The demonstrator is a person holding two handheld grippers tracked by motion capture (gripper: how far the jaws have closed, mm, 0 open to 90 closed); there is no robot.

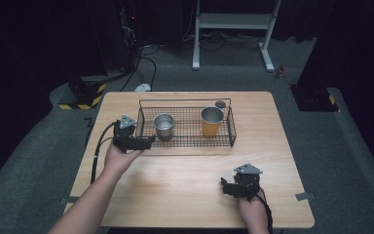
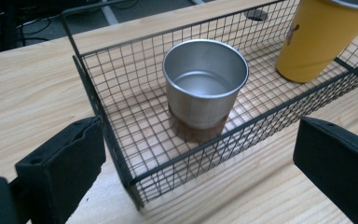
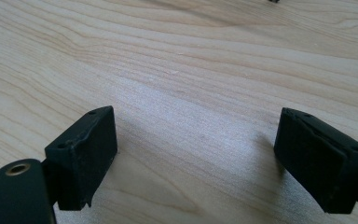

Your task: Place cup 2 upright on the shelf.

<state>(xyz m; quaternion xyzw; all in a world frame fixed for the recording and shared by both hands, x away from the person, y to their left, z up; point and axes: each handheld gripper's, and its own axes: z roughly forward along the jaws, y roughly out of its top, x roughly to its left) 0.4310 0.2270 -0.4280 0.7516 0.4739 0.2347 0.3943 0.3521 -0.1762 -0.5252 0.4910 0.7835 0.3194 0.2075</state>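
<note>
A black wire basket (image 1: 233,127) (image 2: 100,109) stands on the wooden table (image 1: 185,170). Inside it, a short steel cup (image 1: 164,126) (image 2: 204,81) sits on a round brown coaster at the left, and a taller yellow cup (image 1: 212,121) (image 2: 324,37) with a steel rim stands at the right. My left gripper (image 1: 146,142) (image 2: 200,172) is open just off the basket's near left corner, its jaws spread either side of that corner. My right gripper (image 1: 226,187) (image 3: 196,154) is open low over bare wood near the table's front right, with nothing between its jaws.
A small dark round lid (image 1: 220,104) (image 2: 255,14) lies on the table behind the basket. Beyond the table are a white frame stand (image 1: 233,22), cables and a yellow-and-black striped block (image 1: 85,95) on the grey floor.
</note>
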